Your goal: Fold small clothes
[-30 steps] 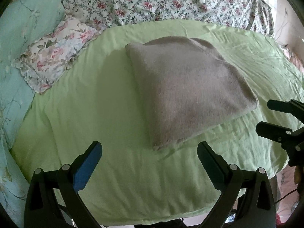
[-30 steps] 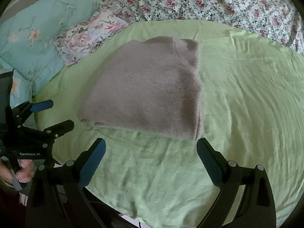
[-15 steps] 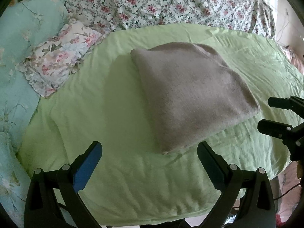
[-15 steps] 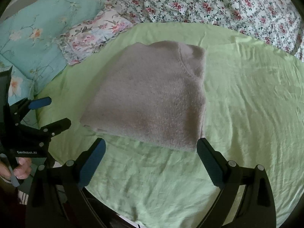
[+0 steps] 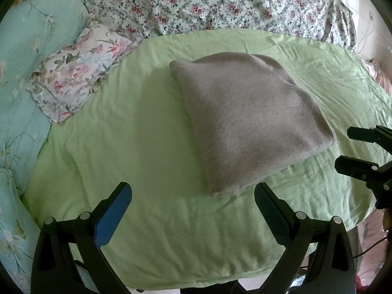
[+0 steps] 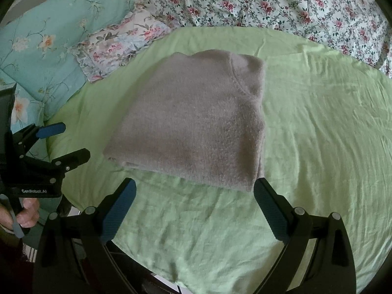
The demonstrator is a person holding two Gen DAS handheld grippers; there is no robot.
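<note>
A grey fuzzy garment [image 5: 247, 120] lies folded into a flat rectangle on the green sheet [image 5: 137, 127]; it also shows in the right wrist view [image 6: 196, 122]. My left gripper [image 5: 193, 196] is open and empty, held just short of the garment's near corner. My right gripper [image 6: 194, 191] is open and empty, at the garment's near edge, not touching it. Each gripper shows in the other's view: the right gripper [image 5: 343, 147] at the right edge, the left gripper [image 6: 71, 139] at the left edge.
A small floral pillow [image 5: 76, 76] and a turquoise floral quilt [image 5: 27, 49] lie to the left. A rose-print quilt [image 5: 210, 2] runs along the back. The bed's front edge [image 5: 186, 284] is just under the grippers.
Both grippers have shifted slightly, so the garment sits a little farther right in the left view and nearer in the right view. The garment has not moved. Both grippers stay open.
</note>
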